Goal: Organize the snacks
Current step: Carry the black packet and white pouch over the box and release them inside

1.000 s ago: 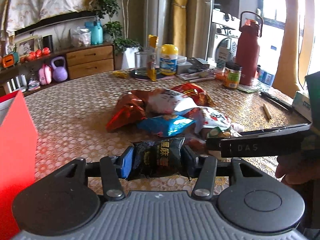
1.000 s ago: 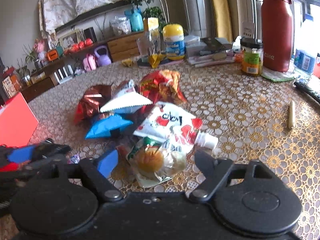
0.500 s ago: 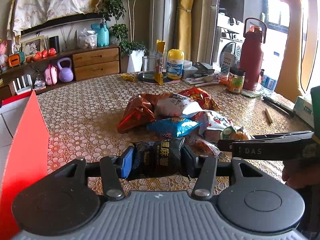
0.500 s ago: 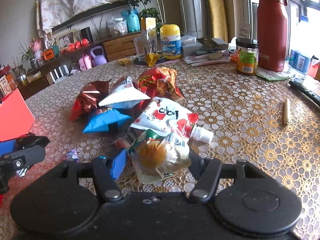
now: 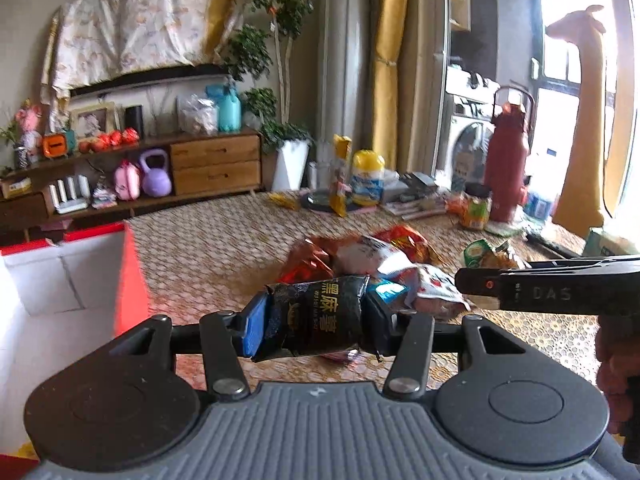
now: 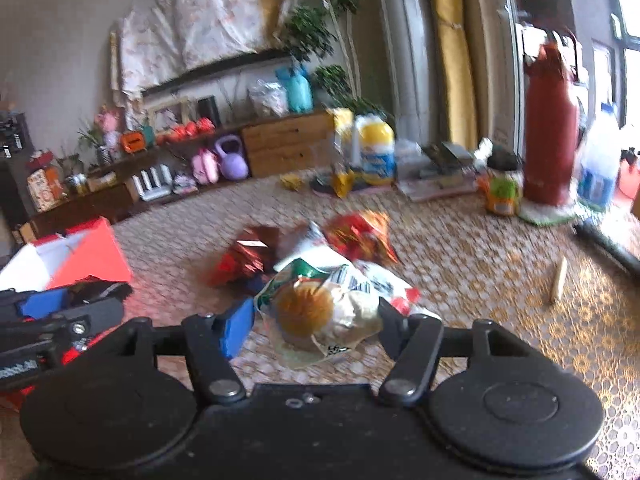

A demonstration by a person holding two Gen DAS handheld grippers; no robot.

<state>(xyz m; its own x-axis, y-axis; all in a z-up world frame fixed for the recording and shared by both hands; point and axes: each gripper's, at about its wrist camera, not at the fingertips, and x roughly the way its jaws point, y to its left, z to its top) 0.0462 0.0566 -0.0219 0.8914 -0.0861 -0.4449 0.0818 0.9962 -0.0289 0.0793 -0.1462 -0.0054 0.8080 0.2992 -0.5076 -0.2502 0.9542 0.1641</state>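
Observation:
My left gripper (image 5: 316, 316) is shut on a black snack packet (image 5: 320, 314) with gold lettering and holds it above the table. My right gripper (image 6: 316, 320) is shut on a clear pastry packet (image 6: 320, 312) with a green top and holds it lifted. A pile of snack bags (image 5: 360, 256) lies mid-table, also in the right wrist view (image 6: 320, 244). A red box (image 5: 76, 276) with a white inside stands open at the left, also in the right wrist view (image 6: 80, 256). The right gripper shows at the right of the left wrist view (image 5: 472, 282).
At the table's far side stand a yellow-capped tub (image 5: 368, 180), a small jar (image 5: 476, 208) and a tall red flask (image 5: 506, 164). A wooden stick (image 6: 558, 280) lies at the right. A sideboard (image 5: 216, 164) lines the wall.
Both grippers have lifted, each with its packet. The right one closed on the pastry packet and raised it off the table. The left view has swung so the red box's inside shows.

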